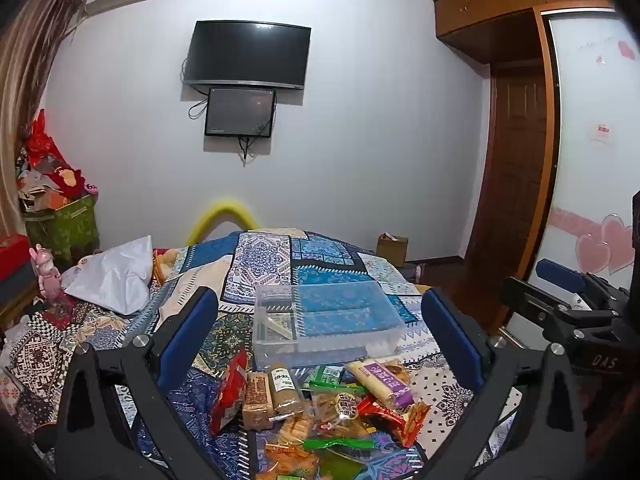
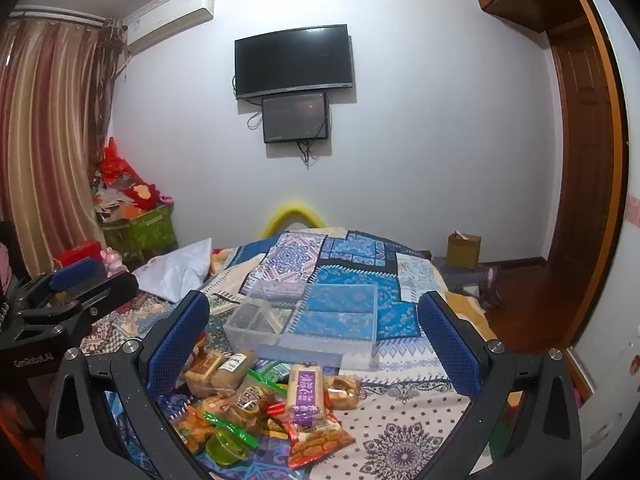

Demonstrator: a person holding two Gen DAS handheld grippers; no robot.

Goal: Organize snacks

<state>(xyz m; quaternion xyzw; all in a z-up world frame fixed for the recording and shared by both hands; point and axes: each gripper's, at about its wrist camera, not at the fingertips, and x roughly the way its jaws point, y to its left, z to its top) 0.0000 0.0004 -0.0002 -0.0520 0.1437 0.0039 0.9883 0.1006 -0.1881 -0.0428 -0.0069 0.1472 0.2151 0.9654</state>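
Observation:
A pile of wrapped snacks (image 1: 320, 404) lies on the patterned bedspread; it also shows in the right wrist view (image 2: 272, 404). It holds brown cake bars (image 1: 272, 392), a white and purple packet (image 1: 380, 380) (image 2: 306, 392), red and orange packets and a green jelly cup (image 2: 228, 446). A clear plastic divided box (image 1: 324, 324) (image 2: 304, 328) sits just beyond the pile. My left gripper (image 1: 320, 336) is open above the pile, holding nothing. My right gripper (image 2: 316, 332) is open, holding nothing, and shows at the right of the left wrist view (image 1: 560, 300).
A white pillow (image 1: 116, 280) lies at the bed's left. A pink rabbit toy (image 1: 46, 276) and a green box (image 1: 64, 224) of clutter stand left. A cardboard box (image 1: 392, 250) sits on the floor by the wall. A wooden door (image 1: 516, 184) is at right.

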